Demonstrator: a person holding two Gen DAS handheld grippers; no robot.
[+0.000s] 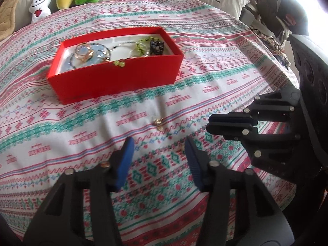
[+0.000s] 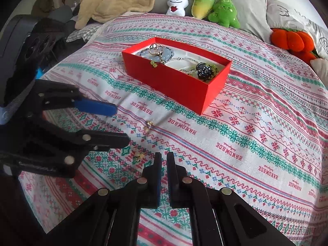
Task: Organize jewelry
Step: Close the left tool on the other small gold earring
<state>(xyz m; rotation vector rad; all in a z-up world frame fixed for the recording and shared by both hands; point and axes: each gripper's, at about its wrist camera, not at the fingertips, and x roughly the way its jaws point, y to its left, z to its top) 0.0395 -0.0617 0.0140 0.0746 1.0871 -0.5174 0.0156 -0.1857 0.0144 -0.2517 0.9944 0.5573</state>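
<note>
open red box (image 1: 114,78) full of jewelry; gold ring (image 1: 158,122) loose on the patterned cloth nearby

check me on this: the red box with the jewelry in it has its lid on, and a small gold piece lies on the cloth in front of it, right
Not quite. The red box has no lid on it; it stands open, with the jewelry showing inside in both wrist views. The small gold piece does lie on the cloth in front of it.

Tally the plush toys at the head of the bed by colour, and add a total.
White: 1, the bunny plush
Yellow-green: 1, the carrot-shaped plush
Green: 1, the tree plush
Orange-red: 1, the pumpkin plush
Total: 4
</note>
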